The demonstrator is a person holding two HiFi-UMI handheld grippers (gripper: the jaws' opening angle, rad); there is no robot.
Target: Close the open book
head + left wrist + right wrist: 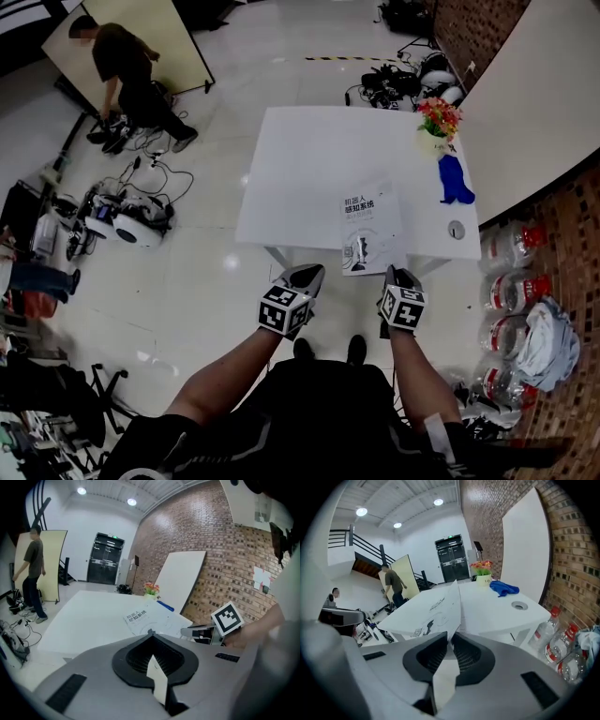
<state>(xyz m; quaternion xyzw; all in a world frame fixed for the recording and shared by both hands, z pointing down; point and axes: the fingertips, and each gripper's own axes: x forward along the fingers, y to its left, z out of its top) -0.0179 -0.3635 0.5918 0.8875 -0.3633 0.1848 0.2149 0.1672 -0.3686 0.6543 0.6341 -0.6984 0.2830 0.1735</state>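
The book (370, 230) lies on the white table (300, 169) near its front edge, its white cover with dark print facing up. My right gripper (401, 277) is at the book's near right corner. In the right gripper view the book (429, 611) slopes away to the left, and its edge runs into the narrow gap of that gripper (453, 637), shut on it. My left gripper (305, 277) hangs just off the table's front edge, left of the book. Its jaws (150, 633) are shut and hold nothing, and the book (140, 619) lies beyond them.
A flower pot (436, 127), a blue cloth (455, 183) and a round grommet (457, 229) sit along the table's right side. Water bottles (511, 291) stand on the floor by the brick wall. A person (127, 70) bends over cables at far left.
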